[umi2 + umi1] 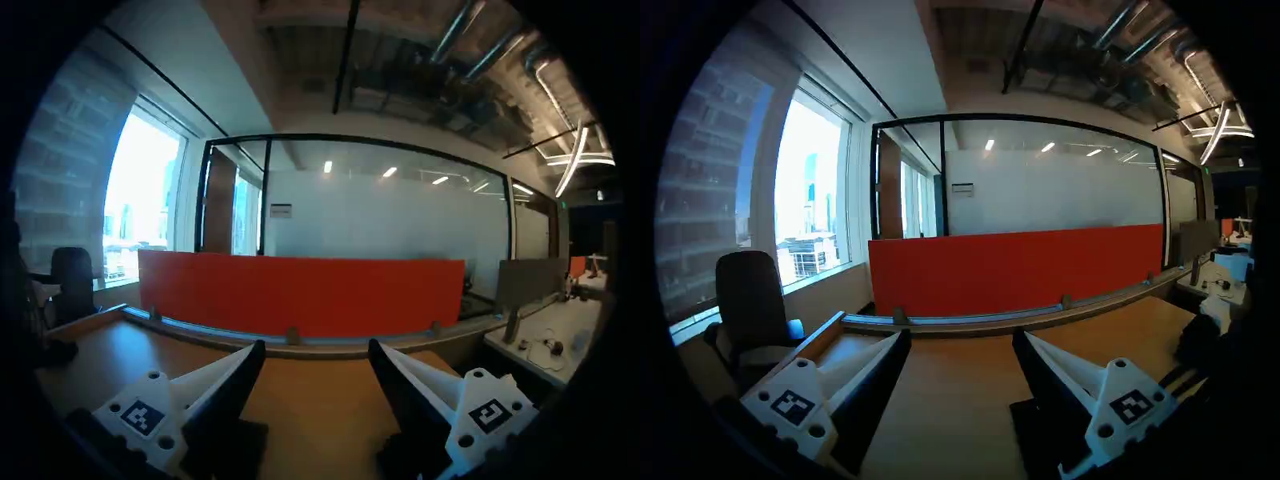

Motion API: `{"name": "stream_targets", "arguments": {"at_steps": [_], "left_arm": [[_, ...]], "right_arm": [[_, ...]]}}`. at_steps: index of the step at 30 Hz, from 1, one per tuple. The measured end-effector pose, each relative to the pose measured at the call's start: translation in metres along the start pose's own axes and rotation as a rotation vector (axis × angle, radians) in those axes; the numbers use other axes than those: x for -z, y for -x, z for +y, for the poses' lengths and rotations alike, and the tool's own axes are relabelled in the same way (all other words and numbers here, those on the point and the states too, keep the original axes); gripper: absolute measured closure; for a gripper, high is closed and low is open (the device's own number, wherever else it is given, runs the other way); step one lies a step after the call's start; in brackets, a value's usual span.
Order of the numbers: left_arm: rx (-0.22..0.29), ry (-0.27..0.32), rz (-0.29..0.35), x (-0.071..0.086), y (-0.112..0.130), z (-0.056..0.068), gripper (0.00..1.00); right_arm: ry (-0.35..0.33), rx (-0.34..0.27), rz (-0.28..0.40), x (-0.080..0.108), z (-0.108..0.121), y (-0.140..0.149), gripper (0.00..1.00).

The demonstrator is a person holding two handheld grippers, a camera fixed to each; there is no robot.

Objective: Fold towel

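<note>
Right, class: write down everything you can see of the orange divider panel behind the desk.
The orange divider panel is a long, flat, upright screen, plain and matte, possibly fabric-covered. It stands along the far edge of the wooden desk, its lower edge meeting a grey rail with small brackets. A glass wall lies behind it.

the left gripper (960, 336) hangs over the desk (960, 400), and the right gripper (316, 346) hangs over it too. a divider panel (1016, 268) stands along the desk's far edge, with a glass wall (1048, 184) behind it. to the left is a window (812, 204), with an office chair (748, 300) before it, beside the desk's left end. to the right, past the divider's end, lies a neighbouring desk (552, 320) with small things on it. pipes (1120, 32) run overhead.
</note>
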State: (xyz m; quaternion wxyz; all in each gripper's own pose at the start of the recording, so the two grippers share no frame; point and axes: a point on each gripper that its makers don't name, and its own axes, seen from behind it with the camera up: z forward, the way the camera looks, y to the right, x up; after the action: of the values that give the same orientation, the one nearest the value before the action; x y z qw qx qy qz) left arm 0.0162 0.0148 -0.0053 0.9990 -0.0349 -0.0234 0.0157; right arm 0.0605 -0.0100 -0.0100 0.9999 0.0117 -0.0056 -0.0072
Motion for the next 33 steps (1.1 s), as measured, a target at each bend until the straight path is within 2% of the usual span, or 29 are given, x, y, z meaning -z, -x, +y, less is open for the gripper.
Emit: {"name": "stream_targets", "arguments": {"at_steps": [8,20,33], "left_arm": [[-0.025,0.070,-0.020,0.000,-0.007,0.012,0.06],[-0.020,0.189,-0.071,-0.001,-0.003,0.036,0.06],[-0.042,0.261,-0.136,0.000,0.019,0.047,0.06]], "right_arm": [[-0.095,0.026,-0.038,0.001,-0.022,-0.003,0.01],[-0.263,0.093,-0.109,0.001,-0.061,0.003,0.01],[-0.349,0.126,-0.186,-0.001,-0.076,0.025,0.00]]}}
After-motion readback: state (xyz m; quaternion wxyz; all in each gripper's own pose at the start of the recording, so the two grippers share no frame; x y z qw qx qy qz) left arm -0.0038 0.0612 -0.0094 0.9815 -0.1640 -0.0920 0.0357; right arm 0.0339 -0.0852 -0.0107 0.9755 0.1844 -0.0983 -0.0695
